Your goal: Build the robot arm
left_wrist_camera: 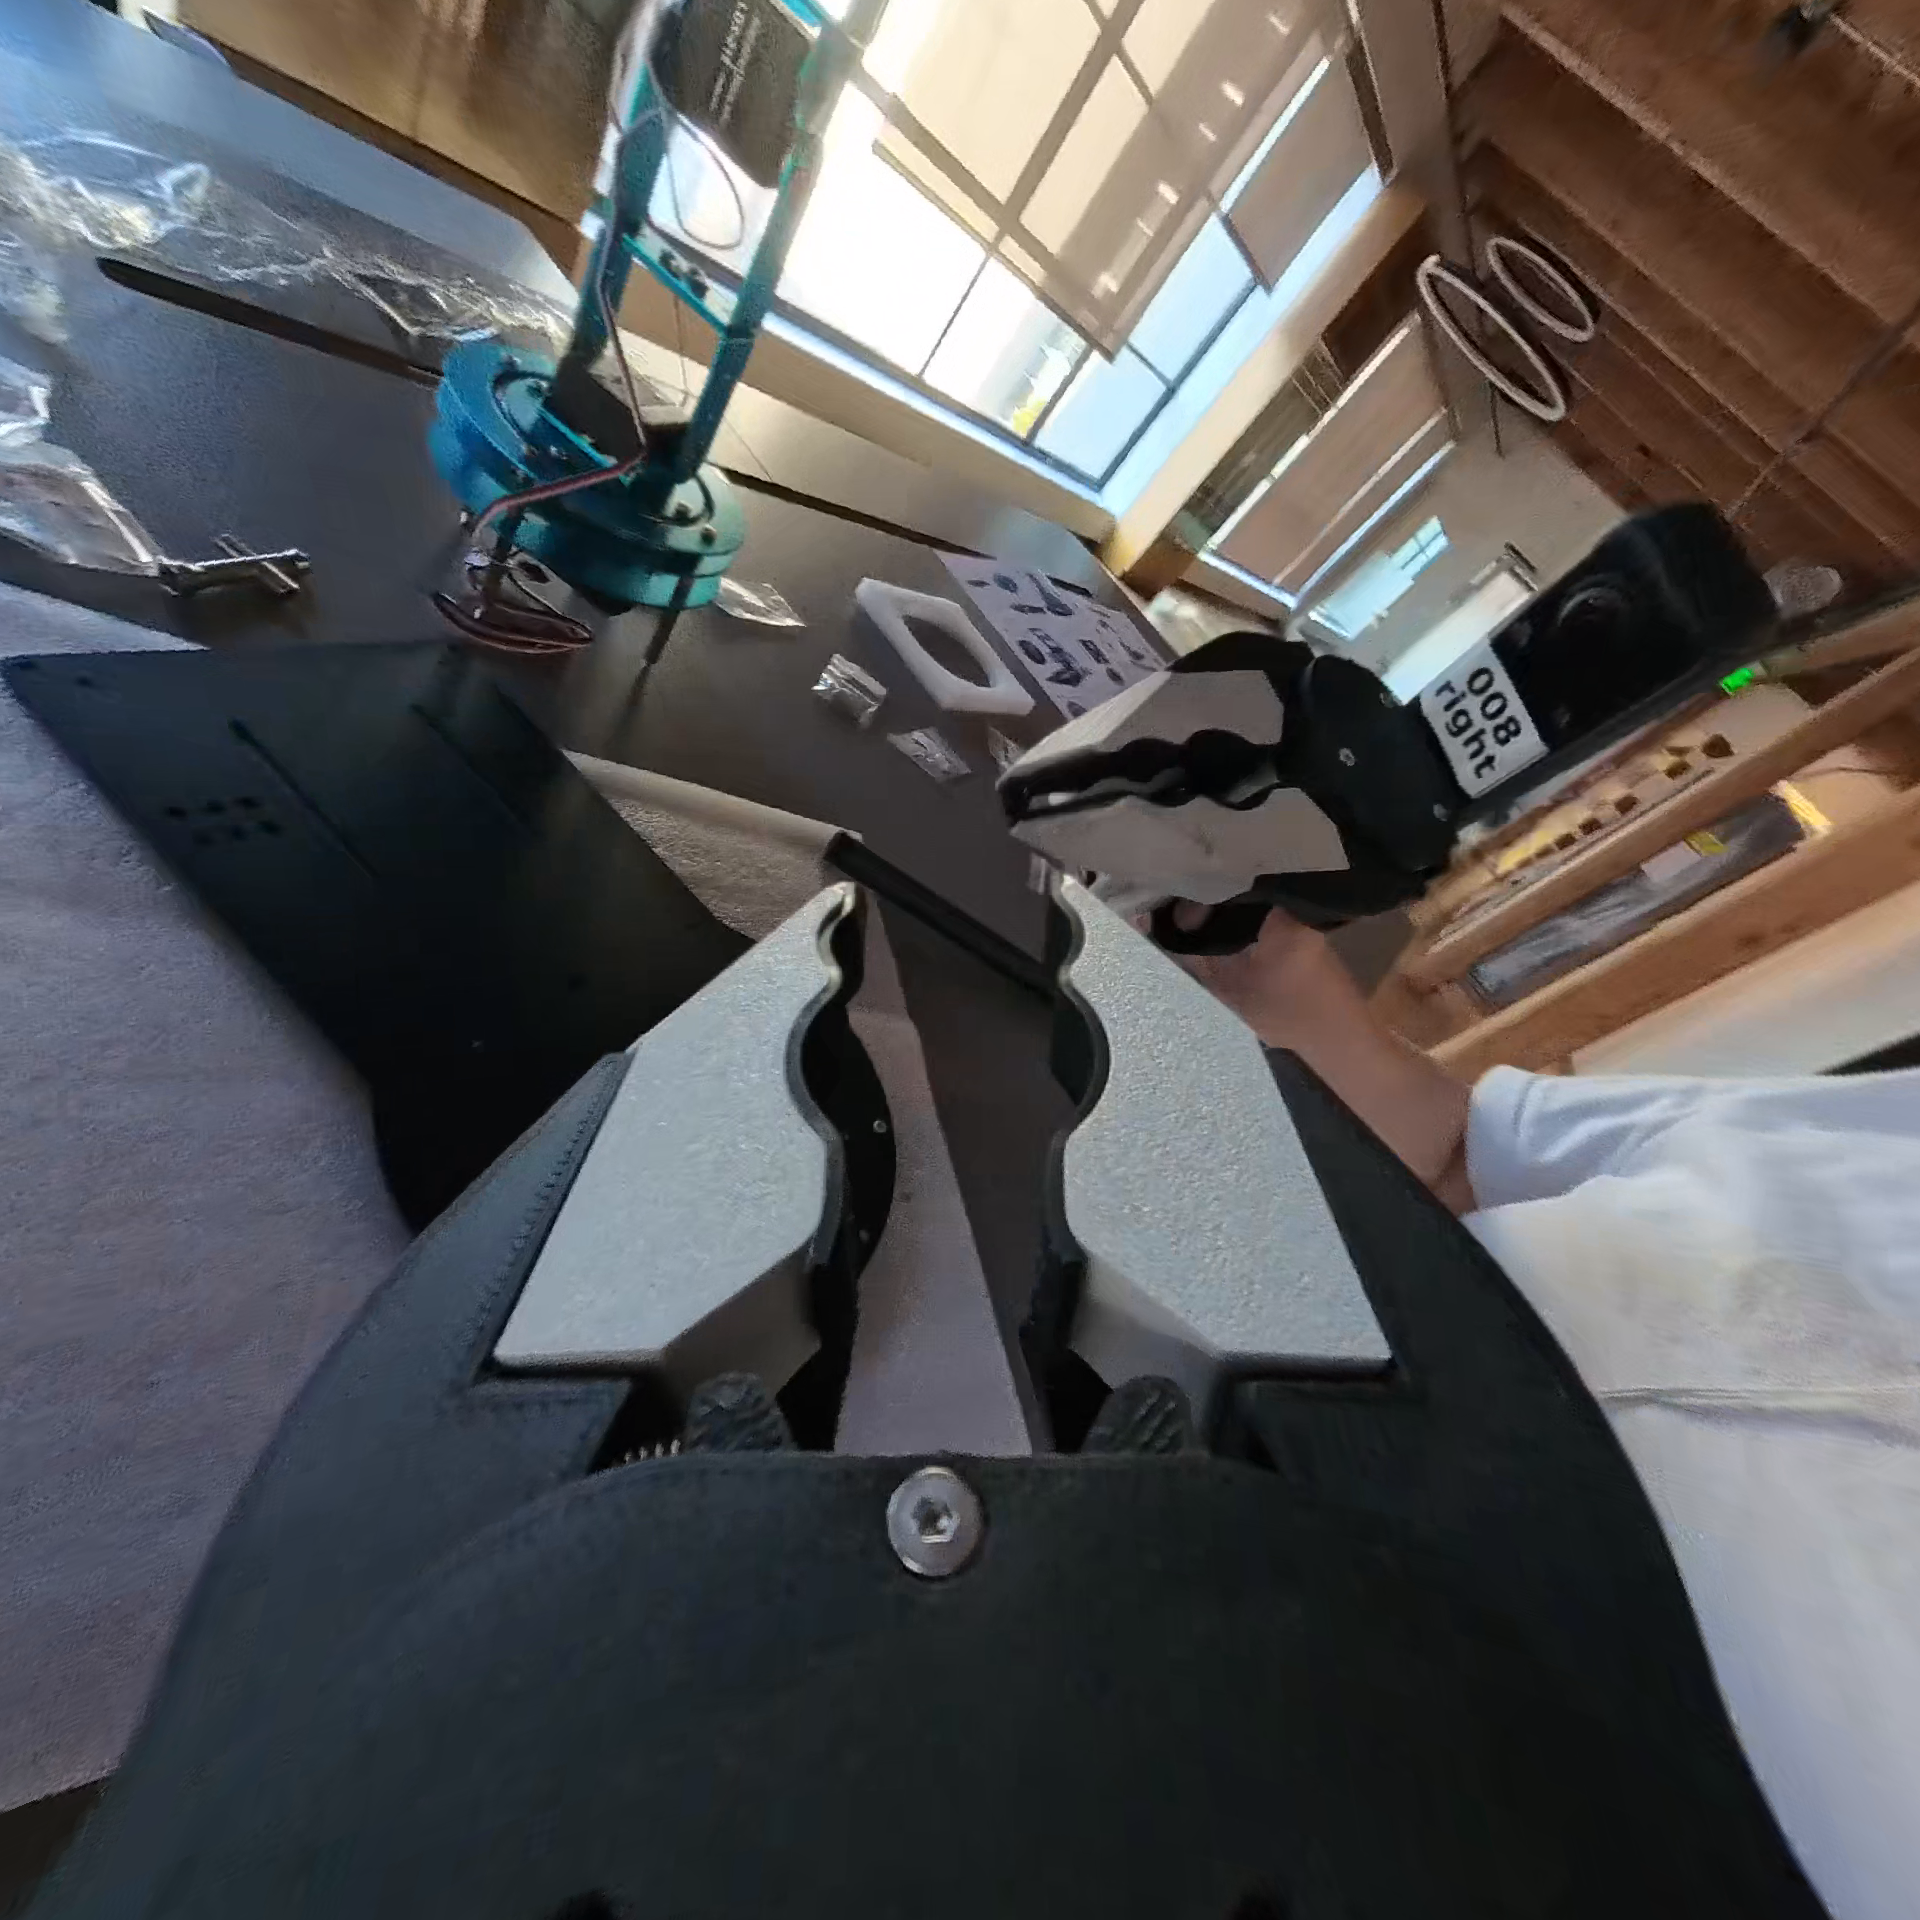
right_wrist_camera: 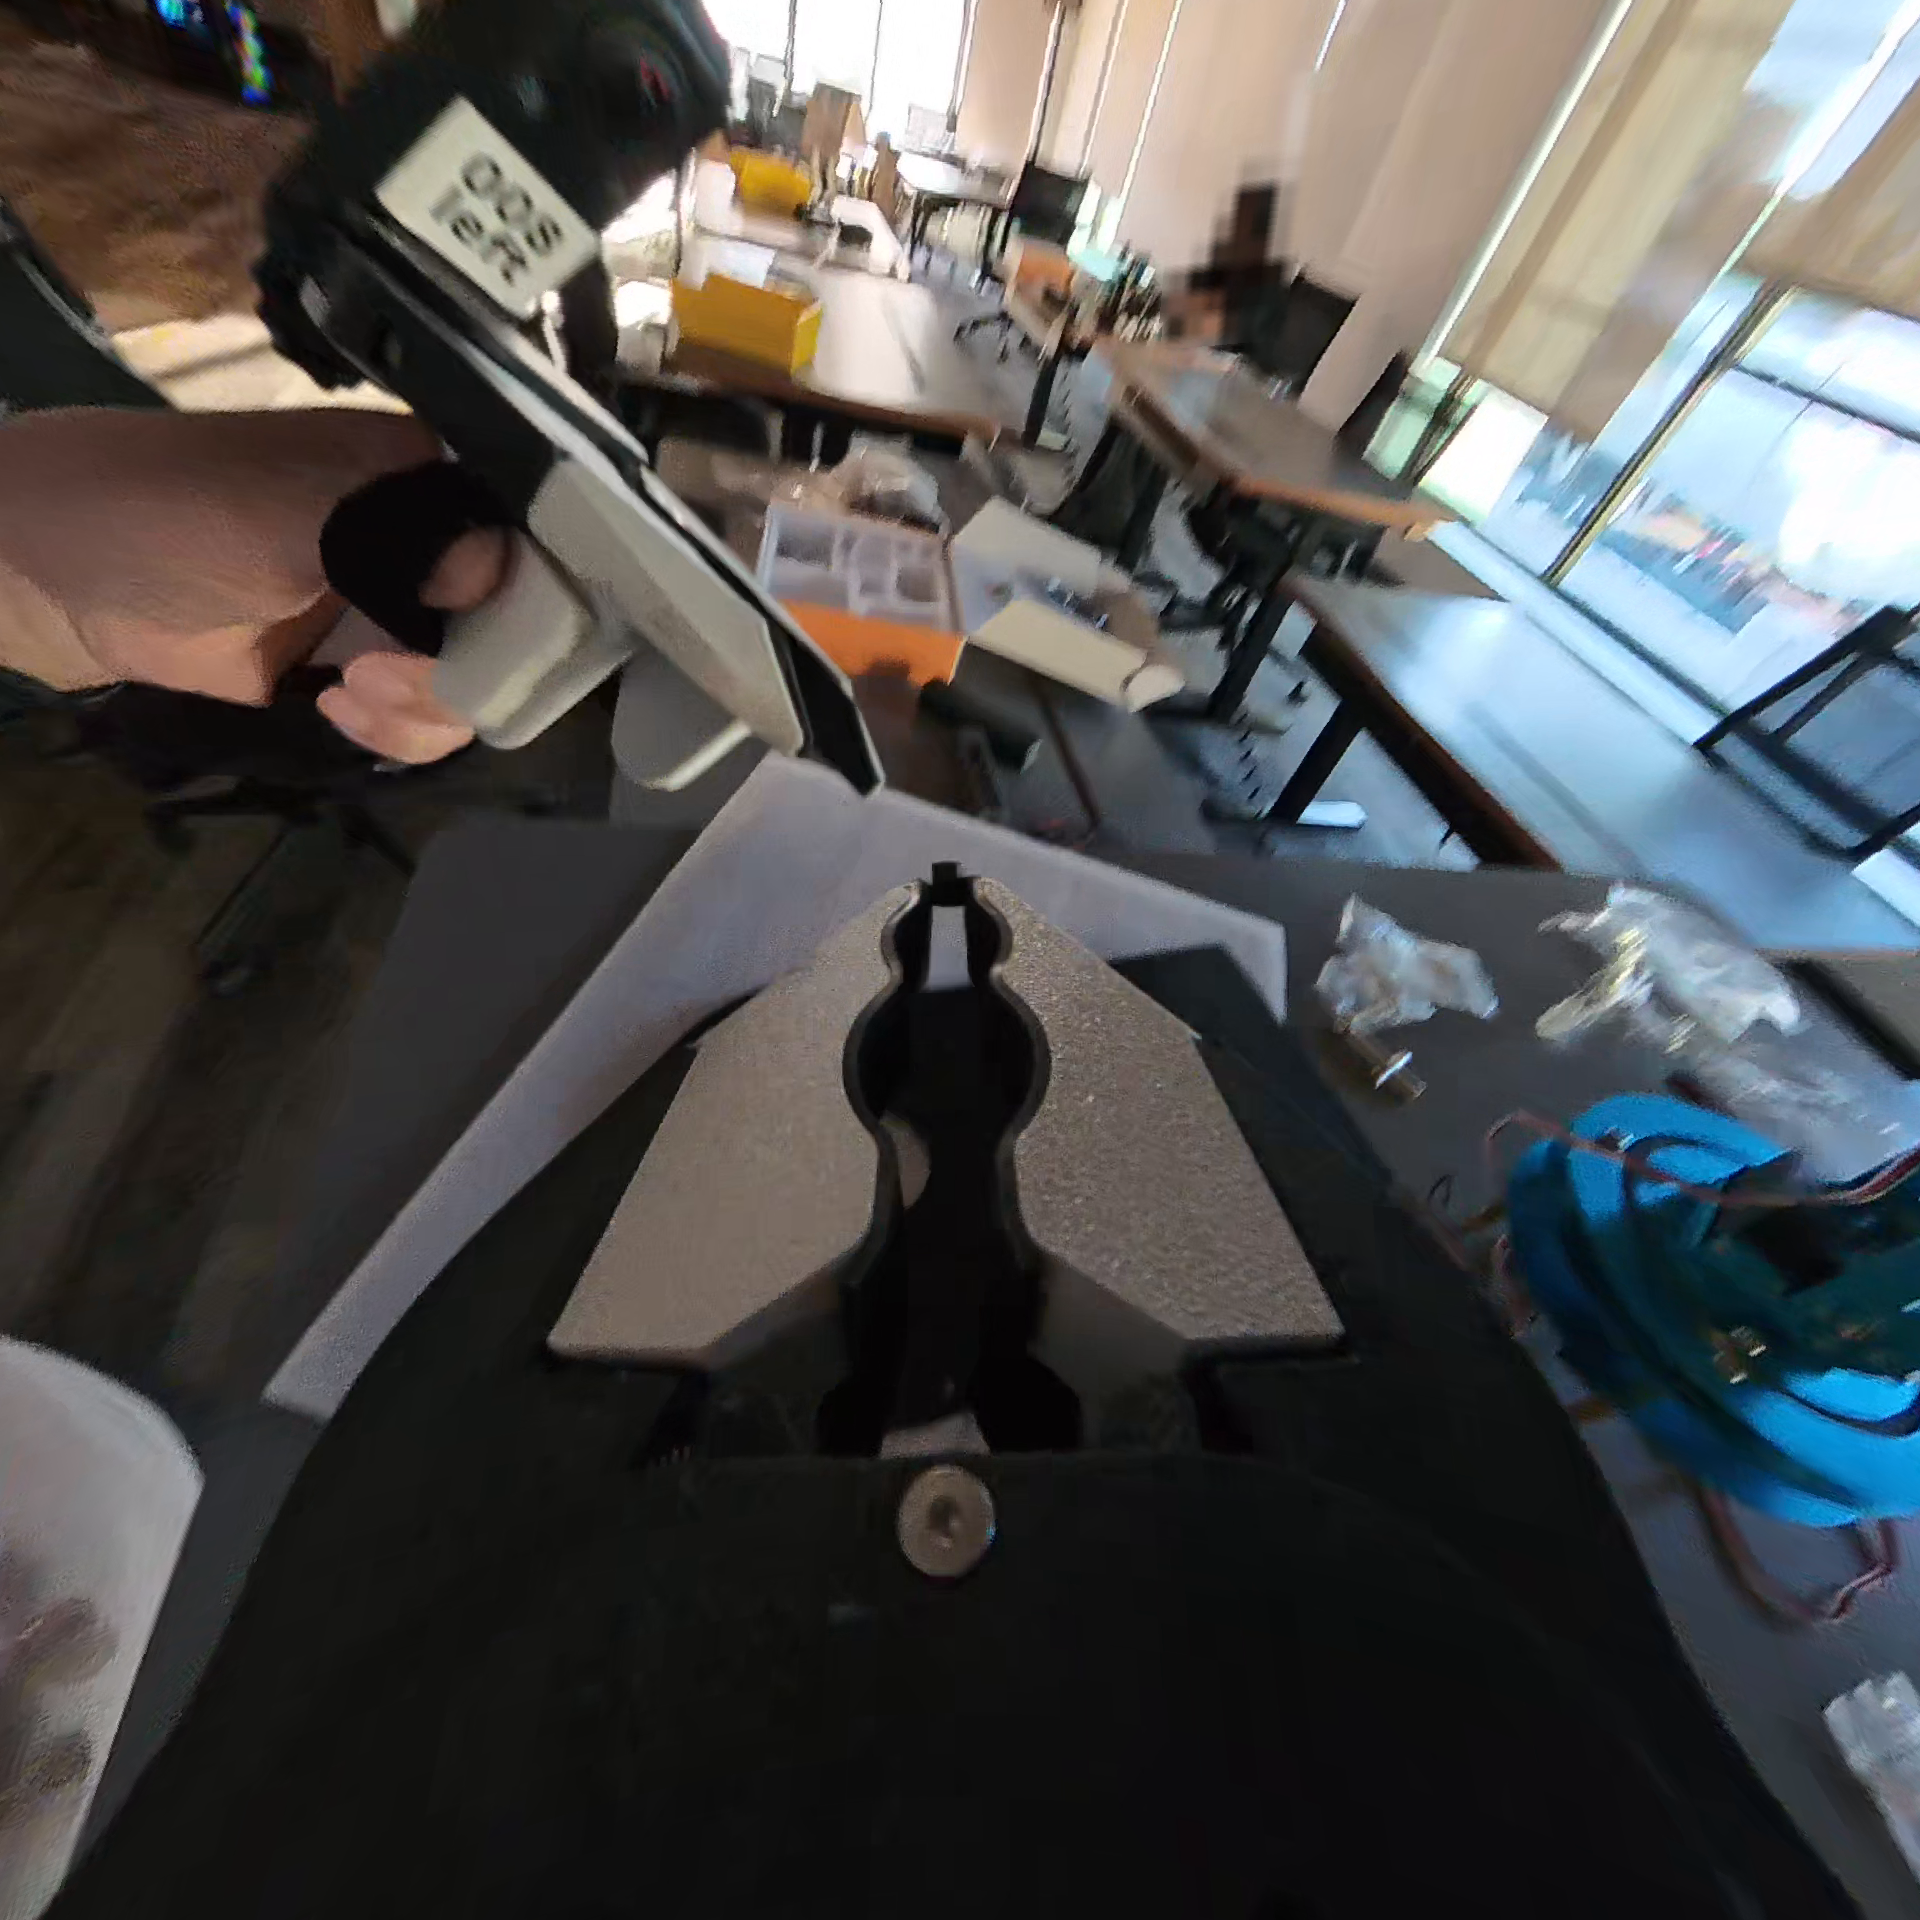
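Note:
My left gripper (left_wrist_camera: 951,914) has its jaws apart. A thin black bar (left_wrist_camera: 935,914) shows slanting between its tips; I cannot tell whether the pads touch it. It hovers over a black metal plate (left_wrist_camera: 343,831) and a white foam sheet (left_wrist_camera: 707,810). My right gripper (right_wrist_camera: 943,894) is shut on a small black part (right_wrist_camera: 943,875) that sticks out at its tips, above the foam sheet (right_wrist_camera: 831,862). The right gripper also shows in the left wrist view (left_wrist_camera: 1023,802), just right of the left tips. The left gripper shows in the right wrist view (right_wrist_camera: 831,748), up and to the left.
A blue robot arm base with wires (left_wrist_camera: 592,499) (right_wrist_camera: 1704,1320) stands on the dark table. Clear bags of small parts (left_wrist_camera: 260,229) (right_wrist_camera: 1403,977), a metal cross wrench (left_wrist_camera: 234,566), a white square frame (left_wrist_camera: 935,655) and a printed sheet (left_wrist_camera: 1060,623) lie around. A white container (right_wrist_camera: 73,1558) is near left. There is about 4 centimetres between the tips of the two grippers.

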Demonstrator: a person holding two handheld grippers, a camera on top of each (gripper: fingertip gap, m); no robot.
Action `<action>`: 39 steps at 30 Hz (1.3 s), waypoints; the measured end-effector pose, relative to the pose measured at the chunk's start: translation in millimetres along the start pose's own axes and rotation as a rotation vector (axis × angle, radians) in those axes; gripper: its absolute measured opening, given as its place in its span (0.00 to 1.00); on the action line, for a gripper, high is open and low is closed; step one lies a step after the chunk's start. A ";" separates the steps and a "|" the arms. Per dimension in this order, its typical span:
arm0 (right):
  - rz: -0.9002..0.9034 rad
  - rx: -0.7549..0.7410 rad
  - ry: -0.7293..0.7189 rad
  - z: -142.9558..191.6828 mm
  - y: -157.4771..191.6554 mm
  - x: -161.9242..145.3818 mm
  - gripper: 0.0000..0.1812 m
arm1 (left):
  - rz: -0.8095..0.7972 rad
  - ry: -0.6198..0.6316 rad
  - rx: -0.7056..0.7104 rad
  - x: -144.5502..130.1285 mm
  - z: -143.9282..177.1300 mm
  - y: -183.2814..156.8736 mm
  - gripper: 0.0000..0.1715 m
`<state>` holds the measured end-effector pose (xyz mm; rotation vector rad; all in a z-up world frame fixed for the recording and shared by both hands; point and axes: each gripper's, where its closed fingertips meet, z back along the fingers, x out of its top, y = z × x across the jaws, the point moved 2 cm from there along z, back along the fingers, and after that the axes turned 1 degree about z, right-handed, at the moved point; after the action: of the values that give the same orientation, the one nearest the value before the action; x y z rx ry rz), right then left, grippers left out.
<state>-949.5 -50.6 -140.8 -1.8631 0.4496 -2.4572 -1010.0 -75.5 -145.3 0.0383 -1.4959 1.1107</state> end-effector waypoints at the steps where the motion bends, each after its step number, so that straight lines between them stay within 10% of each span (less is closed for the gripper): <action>1: 0.024 -0.027 -0.038 -0.2 -1.8 8.5 0.02 | 0.001 0.014 -0.012 3.7 0.7 -1.3 0.20; 14: 0.176 -0.093 -0.275 12.1 -23.4 69.3 0.02 | -0.042 -0.101 -0.099 64.5 0.2 -36.7 0.15; 39: 0.410 -0.150 -0.145 9.0 -25.3 56.8 0.03 | -0.168 0.026 -0.038 60.9 -33.8 -43.9 0.02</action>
<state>-953.3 -39.2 -79.1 -1.7645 0.9243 -2.0568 -976.1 -44.3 -77.1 0.1211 -1.4624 0.9442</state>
